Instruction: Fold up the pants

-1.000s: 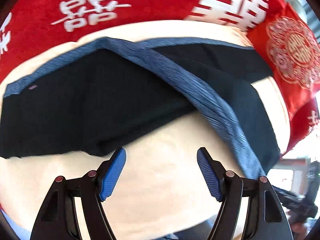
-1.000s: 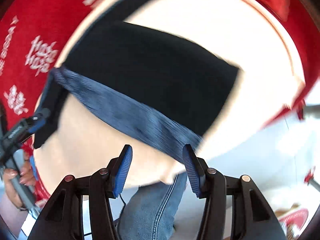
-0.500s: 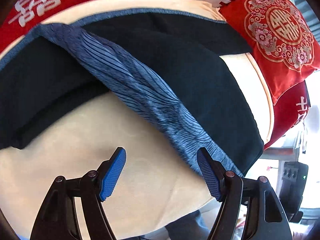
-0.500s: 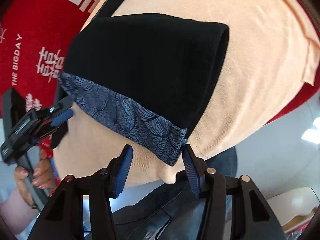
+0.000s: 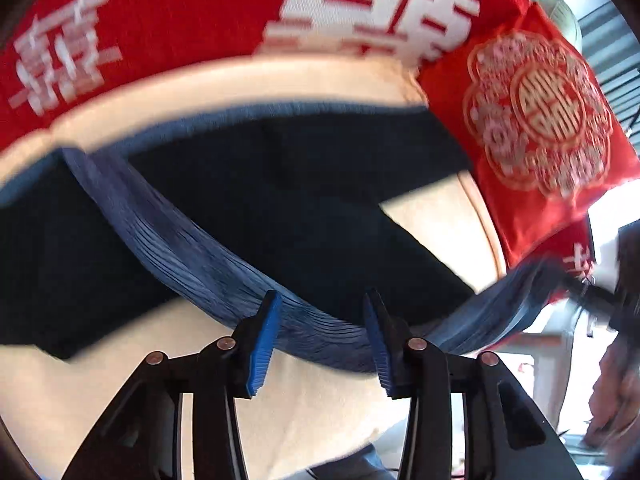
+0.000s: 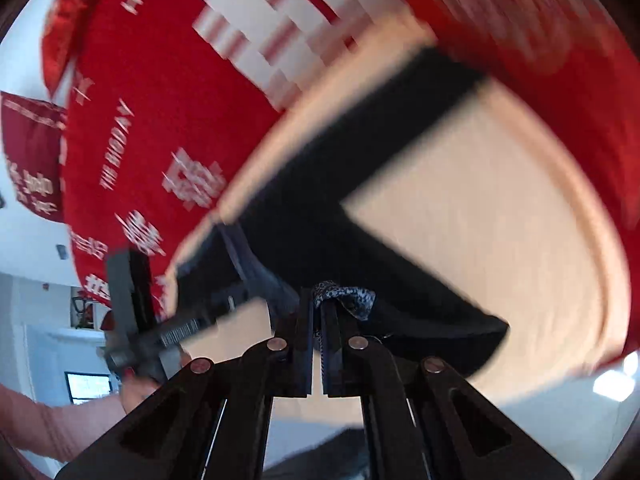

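Note:
Black pants (image 5: 304, 216) with a blue patterned waistband (image 5: 208, 264) lie on a cream cushion (image 5: 312, 408). My left gripper (image 5: 320, 336) is partly open, its blue pads (image 5: 262, 340) on either side of the waistband, which sags between them. In the right wrist view my right gripper (image 6: 317, 320) is shut on the waistband corner (image 6: 344, 296) and lifts it off the cushion (image 6: 480, 216); the black pants (image 6: 360, 200) trail away from it. The left gripper (image 6: 136, 320) shows there at the left, blurred.
Red cushions with white characters (image 5: 168, 40) stand behind the cream cushion, and a red embroidered pillow (image 5: 540, 120) is at the right. In the right wrist view the red cover (image 6: 160, 120) fills the left and top. The person's hand (image 6: 136, 392) holds the left tool.
My right gripper has shut on the waistband corner and lifted it. My left gripper has narrowed and moved up to the waistband, which now hangs raised toward the right.

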### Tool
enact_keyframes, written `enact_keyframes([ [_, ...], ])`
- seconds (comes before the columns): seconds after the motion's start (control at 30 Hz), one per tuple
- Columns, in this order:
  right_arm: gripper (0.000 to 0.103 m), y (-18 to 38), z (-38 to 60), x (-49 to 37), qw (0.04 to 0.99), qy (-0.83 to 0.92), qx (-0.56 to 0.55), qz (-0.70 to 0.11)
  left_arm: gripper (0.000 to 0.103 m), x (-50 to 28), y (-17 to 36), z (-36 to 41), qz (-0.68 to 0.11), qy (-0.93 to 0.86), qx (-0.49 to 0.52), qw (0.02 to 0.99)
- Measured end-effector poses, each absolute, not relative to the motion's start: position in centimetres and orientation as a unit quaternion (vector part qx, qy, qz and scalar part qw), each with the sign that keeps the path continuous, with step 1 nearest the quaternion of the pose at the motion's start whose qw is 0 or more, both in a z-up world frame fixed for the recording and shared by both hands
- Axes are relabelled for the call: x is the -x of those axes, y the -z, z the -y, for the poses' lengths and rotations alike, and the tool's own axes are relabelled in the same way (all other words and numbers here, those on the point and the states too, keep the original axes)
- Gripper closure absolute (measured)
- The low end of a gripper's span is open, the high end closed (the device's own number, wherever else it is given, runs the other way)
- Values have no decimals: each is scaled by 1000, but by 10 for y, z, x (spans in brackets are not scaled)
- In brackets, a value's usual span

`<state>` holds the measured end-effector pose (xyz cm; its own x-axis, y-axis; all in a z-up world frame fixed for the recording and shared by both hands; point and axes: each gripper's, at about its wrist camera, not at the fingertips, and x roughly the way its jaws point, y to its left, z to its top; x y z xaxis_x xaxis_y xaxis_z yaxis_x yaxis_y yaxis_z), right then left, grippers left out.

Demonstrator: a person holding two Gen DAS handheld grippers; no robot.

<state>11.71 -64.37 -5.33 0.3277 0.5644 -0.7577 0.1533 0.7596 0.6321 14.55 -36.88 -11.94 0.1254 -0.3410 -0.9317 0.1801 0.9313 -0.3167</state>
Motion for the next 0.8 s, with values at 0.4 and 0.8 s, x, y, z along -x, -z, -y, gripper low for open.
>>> enact_keyframes([
  [0.4,96,43,703,-311,815,-99,-201,-534,24,-207,142,314,-611,-3,14,791],
  [0.8,31,77,701,-335,811,-69,-135,-565,24,-224,212,285,-652,-58,1,756],
])
